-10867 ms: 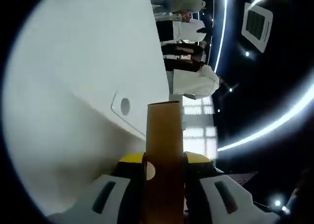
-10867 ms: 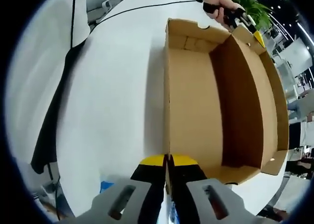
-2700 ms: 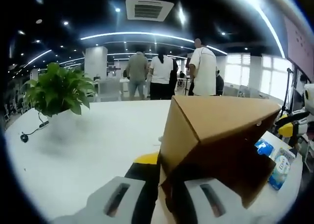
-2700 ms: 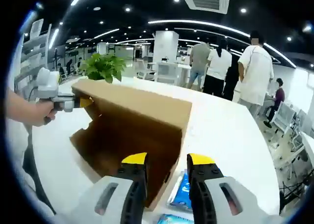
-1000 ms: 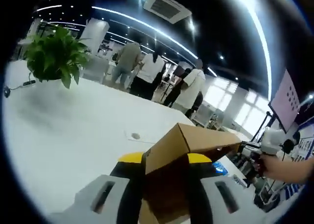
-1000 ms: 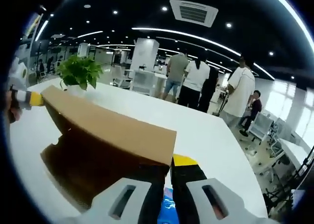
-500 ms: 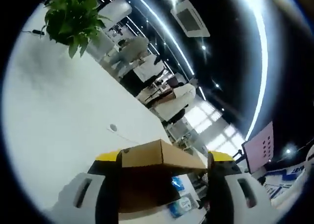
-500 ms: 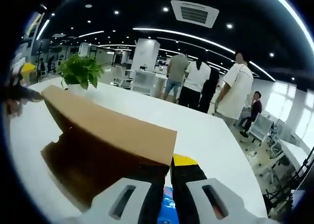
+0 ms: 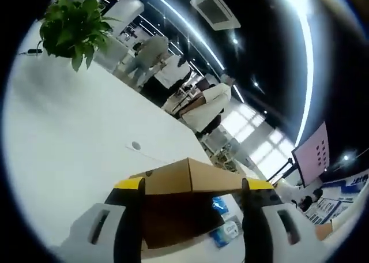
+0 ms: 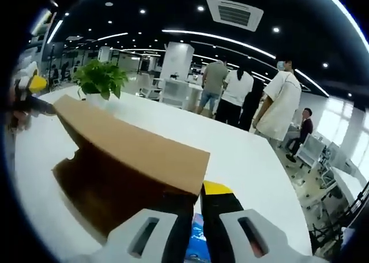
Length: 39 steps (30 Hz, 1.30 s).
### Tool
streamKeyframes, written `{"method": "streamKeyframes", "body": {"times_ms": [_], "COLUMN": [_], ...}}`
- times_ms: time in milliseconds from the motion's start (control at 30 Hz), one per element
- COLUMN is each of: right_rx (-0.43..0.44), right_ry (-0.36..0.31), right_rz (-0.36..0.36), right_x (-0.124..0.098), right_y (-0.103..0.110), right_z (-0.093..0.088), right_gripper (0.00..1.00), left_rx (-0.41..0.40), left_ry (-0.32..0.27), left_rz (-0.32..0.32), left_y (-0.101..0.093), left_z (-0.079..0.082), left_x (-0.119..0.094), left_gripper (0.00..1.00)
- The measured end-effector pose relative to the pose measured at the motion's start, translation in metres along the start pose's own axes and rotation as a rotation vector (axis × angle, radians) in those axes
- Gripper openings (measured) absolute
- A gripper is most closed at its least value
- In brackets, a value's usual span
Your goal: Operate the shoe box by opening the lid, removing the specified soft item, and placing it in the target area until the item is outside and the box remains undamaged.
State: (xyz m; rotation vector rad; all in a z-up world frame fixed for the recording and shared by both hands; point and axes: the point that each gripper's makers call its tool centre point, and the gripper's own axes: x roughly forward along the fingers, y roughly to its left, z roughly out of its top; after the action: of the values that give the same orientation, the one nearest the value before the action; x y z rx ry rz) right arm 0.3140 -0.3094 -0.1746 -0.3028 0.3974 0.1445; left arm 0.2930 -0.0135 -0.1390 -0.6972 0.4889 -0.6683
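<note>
The brown cardboard shoe box is held up over the white table, its dark open inside facing down towards me. My right gripper is shut on the box's near corner wall; one yellow fingertip shows beside the cardboard. My left gripper is open, its jaws wide apart on either side of the box's other end. That left gripper also shows at the far left of the right gripper view, in a hand. Blue soft packets lie on the table under the box, and one packet peeks out between my right jaws.
The white table stretches far back to a potted green plant, which also shows beyond the box in the right gripper view. Several people stand beyond the table's far edge. A small round port sits in the tabletop.
My left gripper was shut on the box's corner a second ago; its jaws have since spread wide. My right gripper stays shut on the box.
</note>
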Motion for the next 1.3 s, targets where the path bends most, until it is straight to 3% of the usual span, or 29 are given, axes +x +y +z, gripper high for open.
{"method": "streamKeyframes", "body": {"times_ms": [267, 433, 733, 1100, 1300], "right_rx": [0.018, 0.011, 0.043, 0.002, -0.009], "right_ry": [0.010, 0.020, 0.040, 0.038, 0.046], "right_rz": [-0.020, -0.021, 0.000, 0.014, 0.022], "right_x": [-0.008, -0.012, -0.015, -0.020, -0.023], "right_y": [0.000, 0.001, 0.004, 0.008, 0.010], "right_z": [-0.009, -0.014, -0.021, -0.026, -0.029], "right_gripper": [0.00, 0.00, 0.01, 0.01, 0.01], "left_rx": [-0.022, 0.004, 0.036, 0.017, 0.008], "left_ry": [0.008, 0.029, 0.054, 0.094, 0.107], "left_rz": [-0.020, 0.004, 0.029, 0.090, 0.086], "left_y": [-0.008, -0.006, -0.005, 0.010, 0.012], "left_z": [-0.008, -0.016, -0.026, -0.035, -0.039], "left_x": [0.006, 0.009, 0.008, 0.007, 0.006], "left_gripper": [0.73, 0.72, 0.58, 0.55, 0.55]}}
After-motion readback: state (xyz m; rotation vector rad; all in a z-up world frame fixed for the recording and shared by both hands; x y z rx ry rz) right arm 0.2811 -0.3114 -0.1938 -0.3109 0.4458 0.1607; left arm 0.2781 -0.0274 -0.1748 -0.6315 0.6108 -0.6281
